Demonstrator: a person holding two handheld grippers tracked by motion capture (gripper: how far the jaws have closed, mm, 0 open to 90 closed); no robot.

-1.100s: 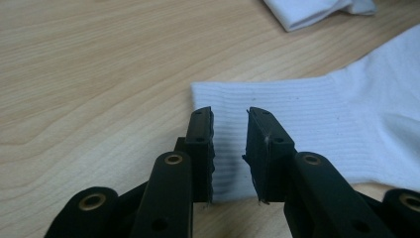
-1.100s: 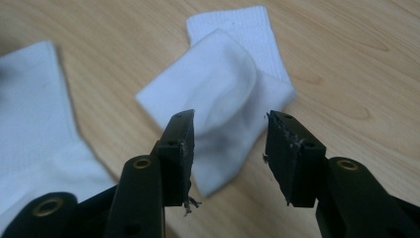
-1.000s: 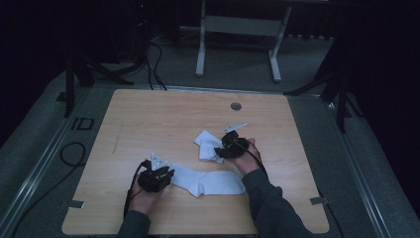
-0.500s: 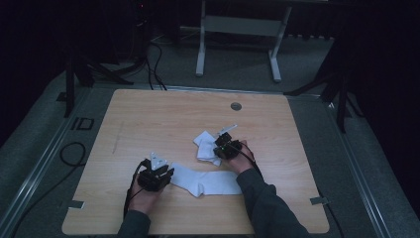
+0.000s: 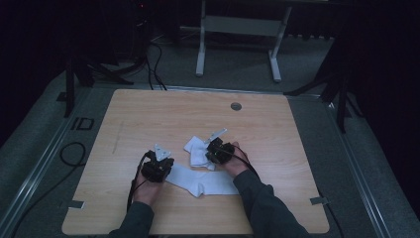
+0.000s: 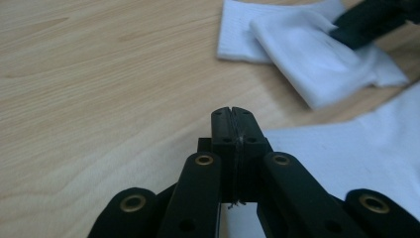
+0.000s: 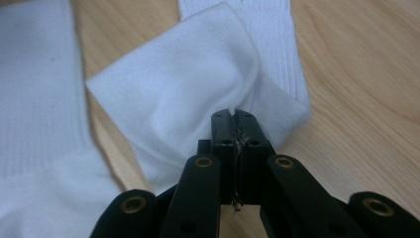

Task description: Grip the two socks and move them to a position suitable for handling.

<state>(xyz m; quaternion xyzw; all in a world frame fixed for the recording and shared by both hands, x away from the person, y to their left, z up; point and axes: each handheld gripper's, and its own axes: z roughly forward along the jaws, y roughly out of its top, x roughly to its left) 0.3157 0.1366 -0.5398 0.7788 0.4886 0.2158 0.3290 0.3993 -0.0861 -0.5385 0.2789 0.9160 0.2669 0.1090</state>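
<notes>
Pale wood grain covers the table (image 5: 148, 114), which stands on a grey floor in a dark room. Nearest the person, two sleeved forearms come in from the bottom edge of the high view. The left gripper (image 5: 159, 159) sits at the left end of a white sock (image 5: 208, 182) that lies flat and stretched out between the two hands. Its jaws have just been closing and are pressed together; in the left gripper view the left gripper's tips (image 6: 232, 115) meet at the sock's edge, and whether any cloth is caught between them I cannot tell.

Just beyond that sock lies a second white sock (image 5: 197, 150), folded over on itself, touching the first at its near side. The right gripper (image 5: 214, 148) rests on its right part. Its jaws have just been closing too, and in the right gripper view the jaws pinch a raised fold of the folded sock (image 7: 188, 94).

Farther off, a small round grommet (image 5: 236, 106) sits in the tabletop near the far edge. Behind the table stands a grey metal frame (image 5: 237, 29).
</notes>
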